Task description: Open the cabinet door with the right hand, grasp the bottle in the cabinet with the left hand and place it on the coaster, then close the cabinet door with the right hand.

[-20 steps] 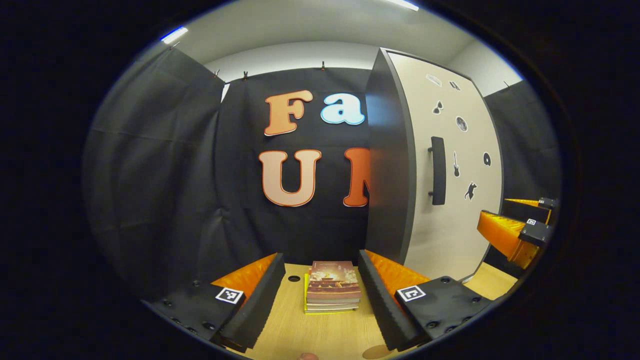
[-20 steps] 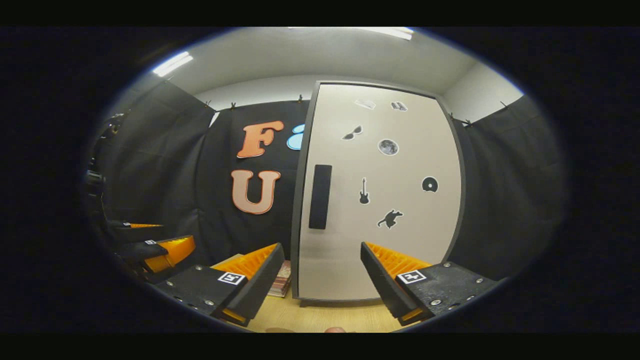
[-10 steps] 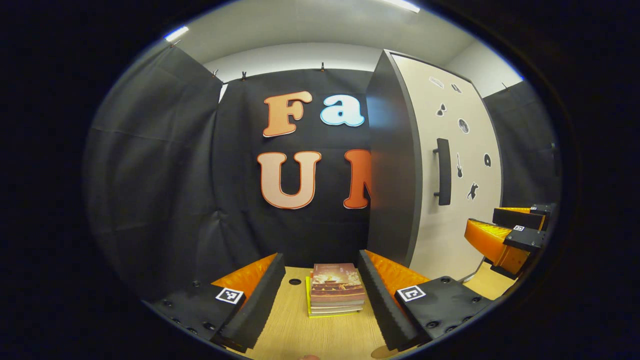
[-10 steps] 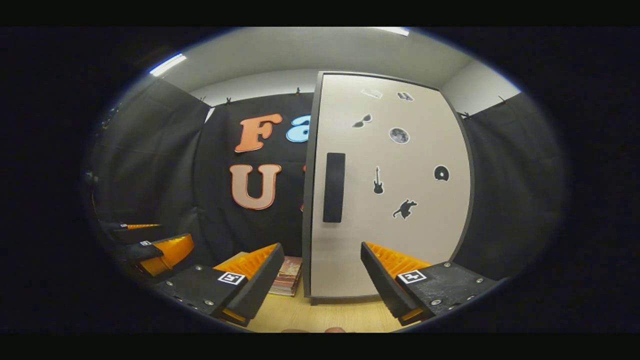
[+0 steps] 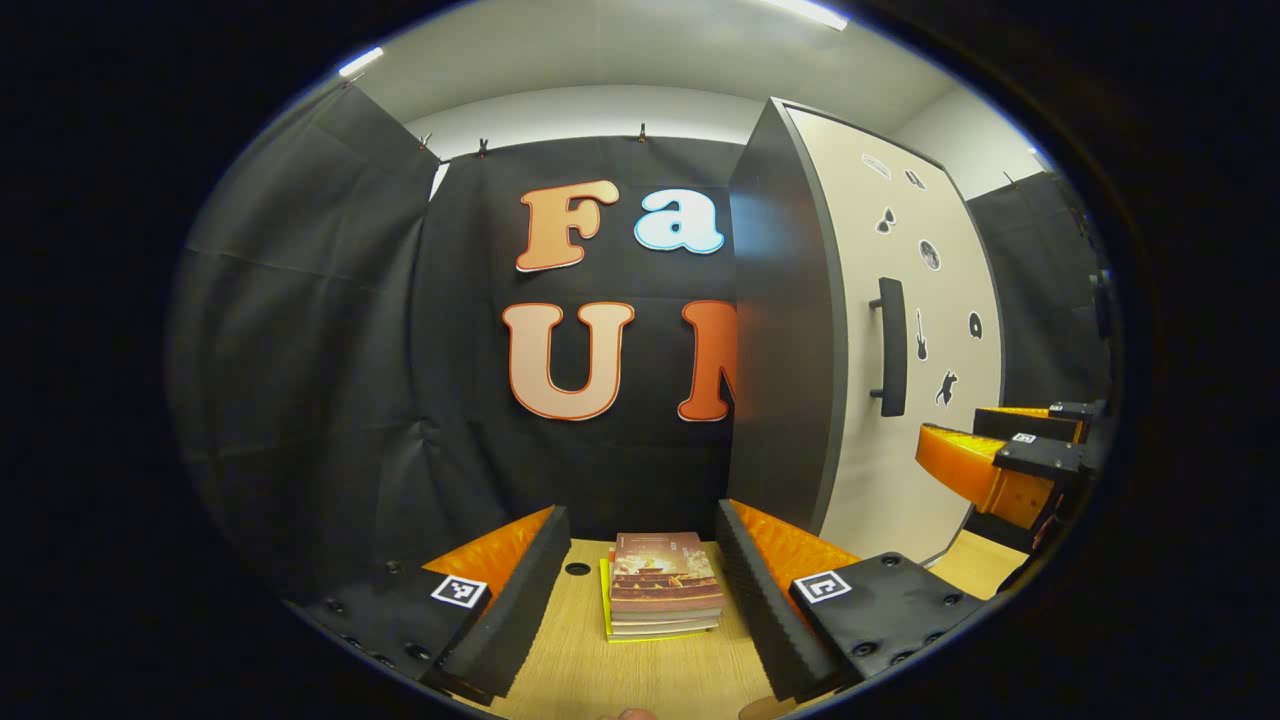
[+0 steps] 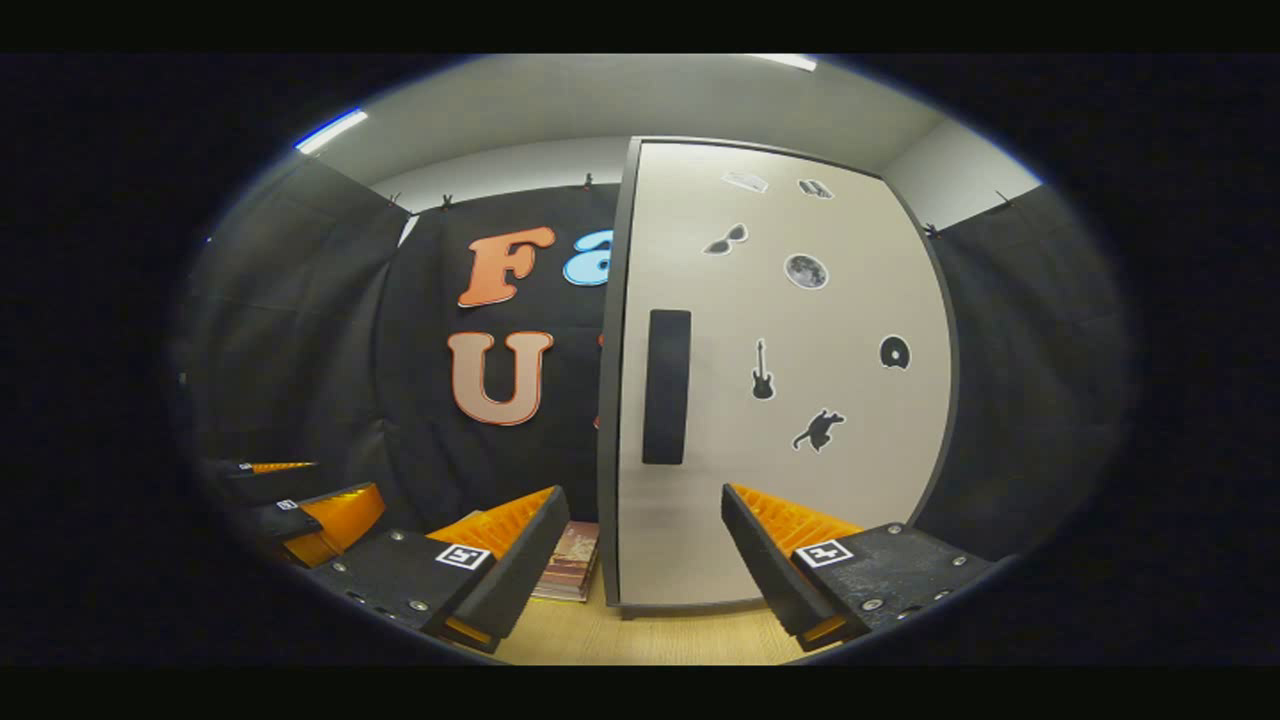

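Observation:
A tall cabinet stands on the table with its pale door shut, so its inside is hidden. The door carries small dark stickers and a black vertical handle near its left edge. My right gripper is open, short of the door and just below the handle, touching nothing. In the left gripper view the cabinet's dark side and handle show at the right, with the right gripper in front of the door. My left gripper is open and empty above the table. A brown round sliver, perhaps the coaster, shows at the bottom.
A stack of books lies on the wooden table left of the cabinet, between my left fingers in that view. A small round hole is in the tabletop beside it. Black cloth walls close the booth.
The right gripper has edged closer to the cabinet, and the door and handle look larger. The left gripper has drifted only slightly. Both stay open.

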`<state>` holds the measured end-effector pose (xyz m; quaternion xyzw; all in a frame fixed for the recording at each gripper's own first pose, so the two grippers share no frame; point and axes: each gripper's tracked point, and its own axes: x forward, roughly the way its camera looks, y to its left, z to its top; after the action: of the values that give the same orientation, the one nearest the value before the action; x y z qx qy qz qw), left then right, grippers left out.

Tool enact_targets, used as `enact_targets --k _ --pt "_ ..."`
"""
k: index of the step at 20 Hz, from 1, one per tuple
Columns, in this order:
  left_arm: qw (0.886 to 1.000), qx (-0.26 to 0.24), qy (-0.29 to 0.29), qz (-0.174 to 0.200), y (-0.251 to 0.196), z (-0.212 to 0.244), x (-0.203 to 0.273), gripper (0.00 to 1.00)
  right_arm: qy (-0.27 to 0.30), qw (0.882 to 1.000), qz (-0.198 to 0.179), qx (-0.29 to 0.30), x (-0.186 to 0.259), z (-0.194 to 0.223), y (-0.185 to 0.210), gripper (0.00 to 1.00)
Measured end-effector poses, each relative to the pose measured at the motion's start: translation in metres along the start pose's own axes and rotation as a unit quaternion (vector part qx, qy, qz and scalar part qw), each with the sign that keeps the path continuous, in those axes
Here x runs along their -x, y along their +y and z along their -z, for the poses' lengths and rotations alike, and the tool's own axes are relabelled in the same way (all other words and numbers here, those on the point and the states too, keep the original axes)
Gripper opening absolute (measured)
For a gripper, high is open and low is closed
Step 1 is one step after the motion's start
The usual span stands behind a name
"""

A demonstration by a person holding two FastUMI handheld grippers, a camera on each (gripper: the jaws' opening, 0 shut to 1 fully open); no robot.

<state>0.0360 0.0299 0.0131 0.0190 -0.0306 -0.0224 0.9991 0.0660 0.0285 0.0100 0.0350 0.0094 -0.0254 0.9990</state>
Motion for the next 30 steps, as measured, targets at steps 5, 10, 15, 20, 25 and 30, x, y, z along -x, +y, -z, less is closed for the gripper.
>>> enact_targets --k 5,10,15,20,25,30 --pt "1.000 -0.001 0.011 0.001 0.002 0.007 -0.003 0.96 -0.011 1.000 0.007 0.011 -0.038 -0.016 -0.008 0.94" --pt "1.000 -0.004 0.019 -0.013 0.016 0.011 -0.006 0.96 -0.024 0.999 0.015 0.016 -0.075 -0.032 -0.012 0.88" --pt "1.000 -0.006 0.013 -0.016 0.021 0.008 -0.011 0.96 -0.028 0.999 0.032 0.019 -0.095 -0.041 -0.016 0.74" --pt "1.000 -0.006 0.013 -0.003 0.024 0.012 -0.023 0.96 -0.021 0.999 0.026 -0.004 -0.103 -0.038 -0.013 0.50" --pt "0.999 -0.006 0.025 0.028 0.025 0.020 -0.038 0.96 -0.020 0.998 0.044 -0.029 -0.103 -0.038 -0.015 0.30" --pt "0.997 -0.012 0.047 0.055 0.029 0.036 -0.051 0.95 -0.020 0.998 0.055 -0.028 -0.099 -0.038 -0.016 0.13"
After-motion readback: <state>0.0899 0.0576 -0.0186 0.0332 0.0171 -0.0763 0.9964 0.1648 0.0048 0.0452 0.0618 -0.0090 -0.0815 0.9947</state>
